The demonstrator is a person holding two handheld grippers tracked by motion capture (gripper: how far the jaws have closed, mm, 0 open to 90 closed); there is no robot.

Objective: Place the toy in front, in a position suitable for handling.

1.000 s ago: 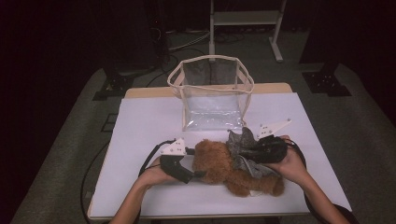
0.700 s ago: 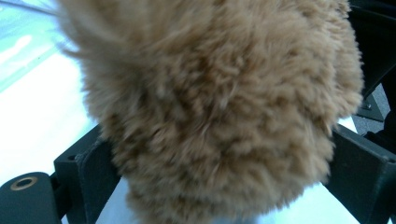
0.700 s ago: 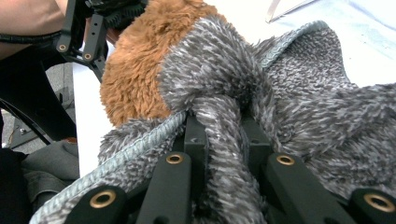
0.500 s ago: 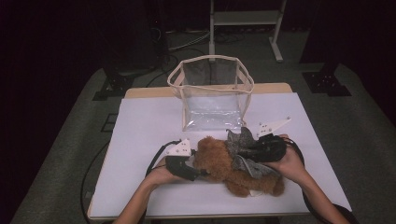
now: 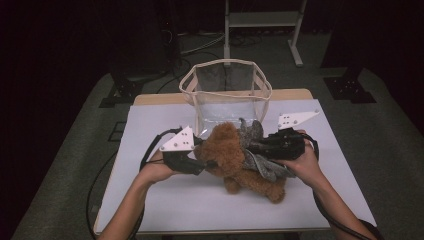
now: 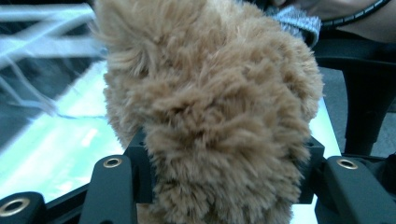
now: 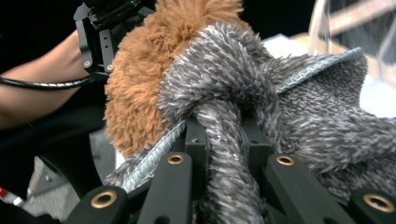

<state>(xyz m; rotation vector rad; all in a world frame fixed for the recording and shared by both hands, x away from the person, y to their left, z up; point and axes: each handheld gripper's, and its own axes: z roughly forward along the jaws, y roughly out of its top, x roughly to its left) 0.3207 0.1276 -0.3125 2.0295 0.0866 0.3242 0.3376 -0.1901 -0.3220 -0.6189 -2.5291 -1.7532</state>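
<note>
A brown plush teddy bear (image 5: 231,152) wearing a grey knitted scarf (image 5: 262,164) is held between both hands over the white table (image 5: 165,200). My left gripper (image 5: 206,163) grips the bear's head from the left. Its jaws have just been closing, and in the left gripper view the pads press into the fur (image 6: 210,107). From the right, my right gripper (image 5: 253,147) is shut on a bunched fold of the scarf (image 7: 224,84) at the bear's neck. Brown fur (image 7: 140,84) shows beside that fold. The bear's legs trail toward the table.
A clear plastic bag with a cream rim (image 5: 225,63) stands open just behind the bear. White table surface lies in front and to both sides. Dark floor, cables and a metal stand (image 5: 260,20) are beyond the table.
The left gripper's jaws closed onto the bear's head. Both hands then rose, lifting the bear's head and upper body toward the bag.
</note>
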